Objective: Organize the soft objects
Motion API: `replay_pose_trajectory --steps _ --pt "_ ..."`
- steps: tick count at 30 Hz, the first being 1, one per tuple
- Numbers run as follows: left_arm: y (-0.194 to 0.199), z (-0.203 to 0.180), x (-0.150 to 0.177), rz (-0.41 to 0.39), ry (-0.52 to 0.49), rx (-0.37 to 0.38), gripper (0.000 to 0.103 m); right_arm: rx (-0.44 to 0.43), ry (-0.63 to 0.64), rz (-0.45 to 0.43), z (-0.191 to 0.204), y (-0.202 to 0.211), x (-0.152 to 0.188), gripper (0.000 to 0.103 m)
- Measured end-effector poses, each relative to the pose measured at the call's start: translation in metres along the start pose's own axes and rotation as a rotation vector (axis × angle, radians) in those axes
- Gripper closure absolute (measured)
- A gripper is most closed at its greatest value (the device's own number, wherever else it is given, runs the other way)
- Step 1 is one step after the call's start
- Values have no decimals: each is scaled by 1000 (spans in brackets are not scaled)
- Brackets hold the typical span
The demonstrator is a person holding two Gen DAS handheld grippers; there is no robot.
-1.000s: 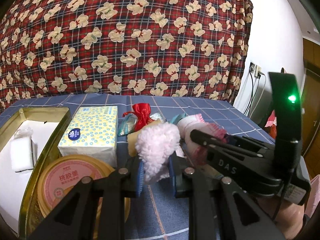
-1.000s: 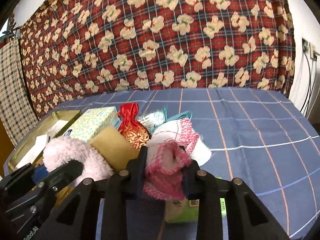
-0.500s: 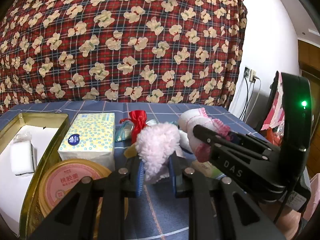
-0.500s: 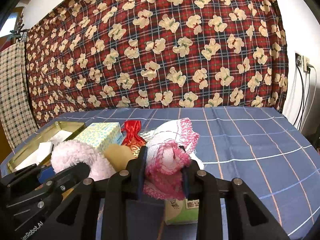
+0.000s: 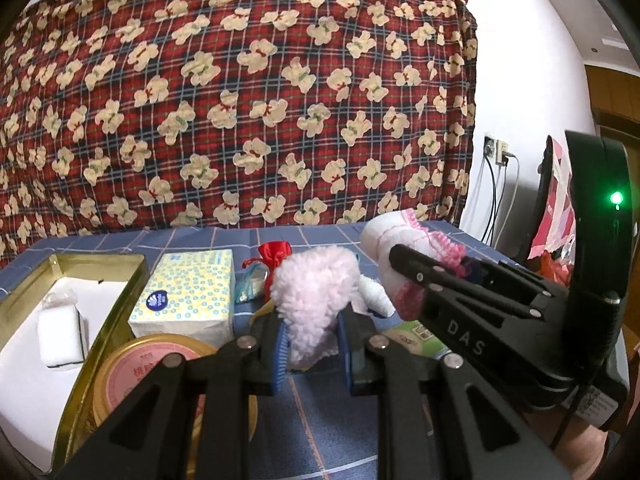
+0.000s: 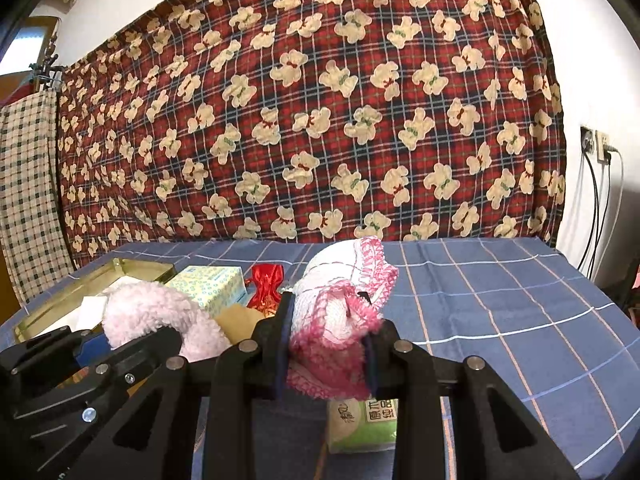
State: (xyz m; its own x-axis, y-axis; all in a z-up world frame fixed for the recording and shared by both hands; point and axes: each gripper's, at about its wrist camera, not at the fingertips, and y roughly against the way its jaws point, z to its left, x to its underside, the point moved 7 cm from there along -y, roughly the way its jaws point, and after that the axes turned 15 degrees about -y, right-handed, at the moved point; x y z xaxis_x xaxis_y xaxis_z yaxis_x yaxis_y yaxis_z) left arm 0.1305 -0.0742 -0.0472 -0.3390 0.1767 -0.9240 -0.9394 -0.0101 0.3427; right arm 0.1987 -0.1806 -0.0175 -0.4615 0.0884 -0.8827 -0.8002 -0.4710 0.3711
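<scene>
Fluffy pink plush [image 5: 316, 300] sits clamped between the left gripper [image 5: 314, 354] pads, lifted off the blue checked tablecloth [image 6: 500, 312]; the right gripper [image 6: 326, 354] pinches a white cloth with pink crochet edging [image 6: 344, 300] just beside it. Both loads are limp and held by little material — a quick swing could let either slip out, or drag its tail across the red pouch [image 5: 274, 258] and tissue box [image 5: 188, 294] below. The gold tin [image 5: 120, 296], holding a white packet [image 5: 60, 338], lies at the left. Behind hangs a red plaid bear-print curtain [image 6: 320, 120] — wall sockets [image 6: 596, 144] to the right
</scene>
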Motion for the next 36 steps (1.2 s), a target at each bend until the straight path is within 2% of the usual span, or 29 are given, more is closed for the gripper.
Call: replay_pose_trajectory --steps 7,13,22,36 --pt "1 1 -1 -3 5 -1 84 5 26 -47 4 9 -2 71" --pt "-8 5 -1 13 24 6 84 9 27 -53 4 9 -2 71" --pt "-11 11 -3 0 24 -24 84 24 19 -65 1 12 -4 71" --pt "-5 22 -2 -29 49 -32 84 16 30 -85 5 18 -6 71"
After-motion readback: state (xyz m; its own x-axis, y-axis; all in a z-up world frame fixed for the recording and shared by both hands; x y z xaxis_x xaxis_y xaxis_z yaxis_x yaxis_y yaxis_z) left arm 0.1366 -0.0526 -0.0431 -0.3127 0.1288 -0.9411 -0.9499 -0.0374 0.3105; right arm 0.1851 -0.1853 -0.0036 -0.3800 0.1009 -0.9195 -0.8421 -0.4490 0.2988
